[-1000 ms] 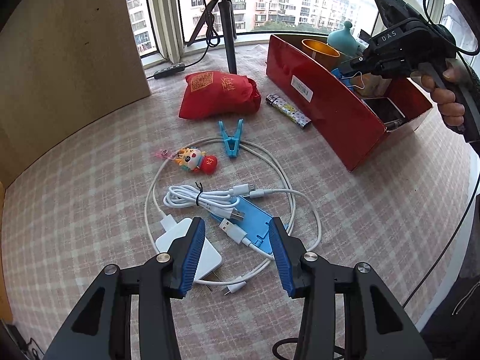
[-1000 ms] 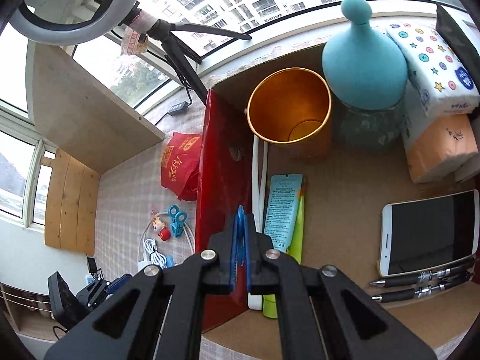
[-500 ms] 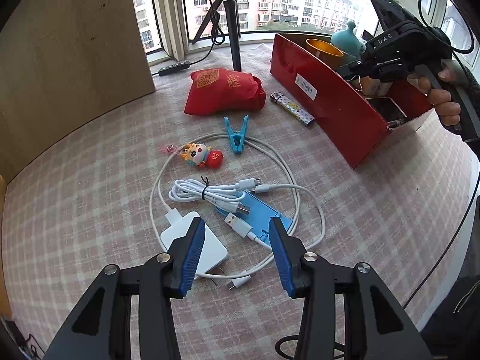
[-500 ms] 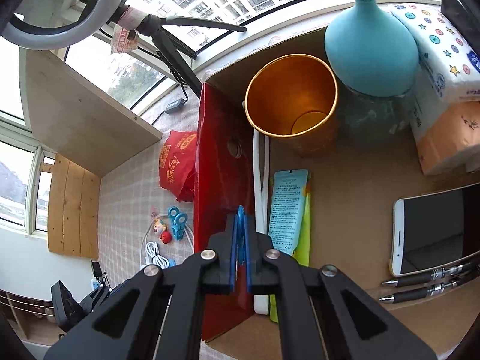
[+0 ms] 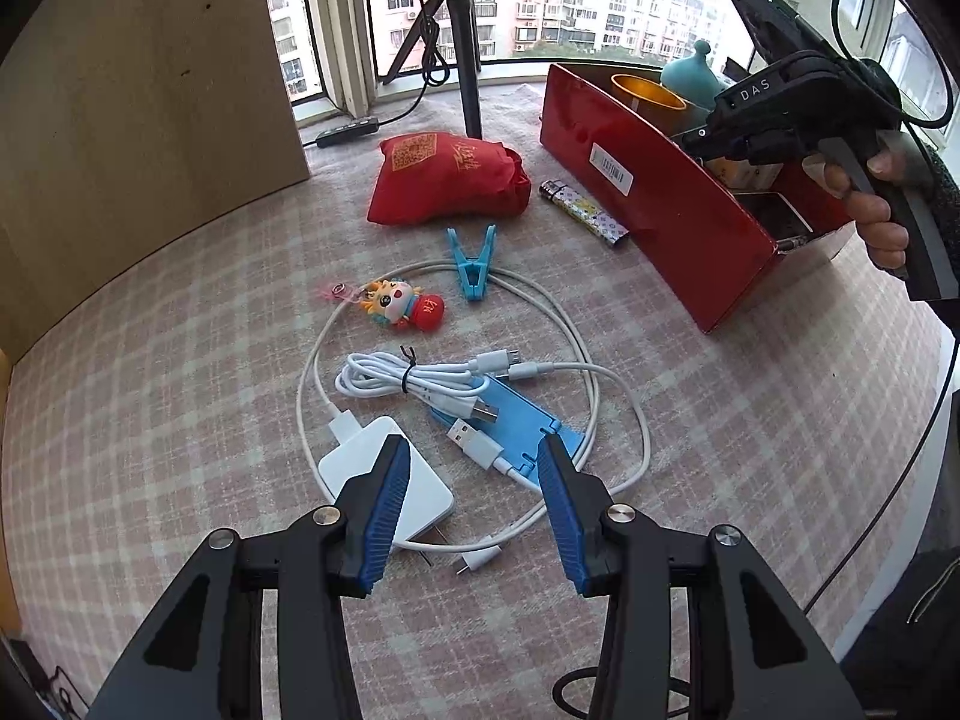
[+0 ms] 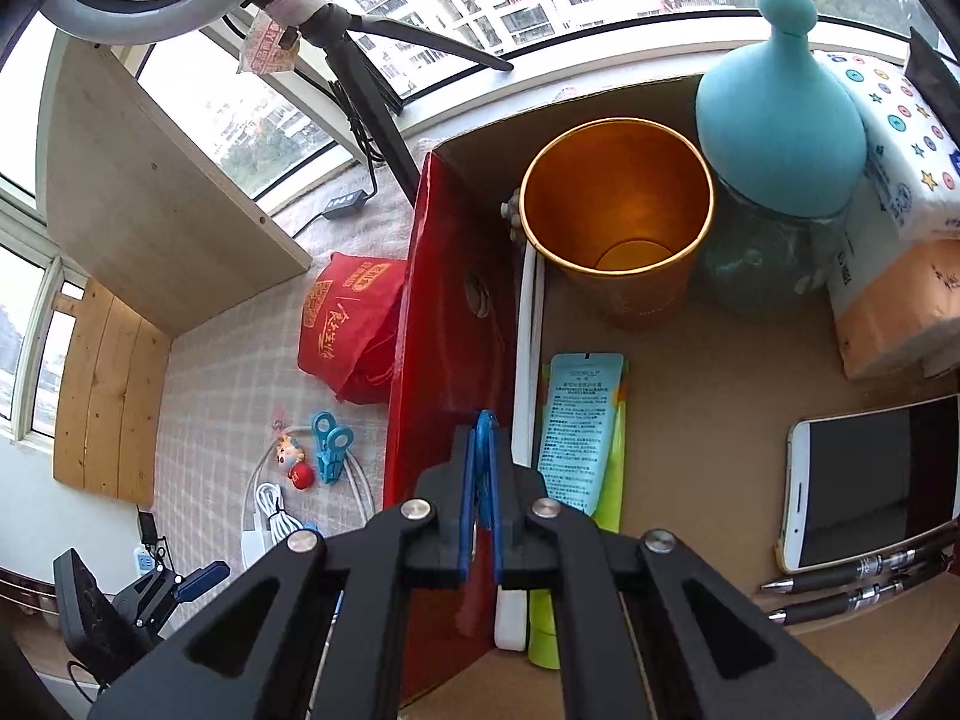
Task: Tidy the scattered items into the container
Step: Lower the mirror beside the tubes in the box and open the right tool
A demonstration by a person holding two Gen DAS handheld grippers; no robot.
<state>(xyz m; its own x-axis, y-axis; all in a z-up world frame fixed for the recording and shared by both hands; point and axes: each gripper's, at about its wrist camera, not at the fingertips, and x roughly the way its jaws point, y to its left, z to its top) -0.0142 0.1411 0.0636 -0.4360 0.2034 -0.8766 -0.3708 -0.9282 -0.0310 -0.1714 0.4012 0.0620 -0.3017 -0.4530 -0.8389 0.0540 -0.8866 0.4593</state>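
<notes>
Right claw [image 6: 480, 438], jaws pressed together on nothing visible, hangs above the red cardboard box [image 5: 672, 204], lifted slightly higher than a second ago; its delivery looks finished. Left claw [image 5: 474, 504], jaws apart and empty, has drawn back: the white square charger [image 5: 366, 468] and blue plastic phone stand [image 5: 522, 420] now lie just ahead of its fingertips, the blue plastic clothes peg [image 5: 474, 264] farther ahead, all still outside the box.

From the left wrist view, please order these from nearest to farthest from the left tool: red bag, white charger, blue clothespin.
1. white charger, at the left tool, beside its left finger.
2. blue clothespin, mid-table, straight ahead.
3. red bag, farthest, toward the window.
</notes>
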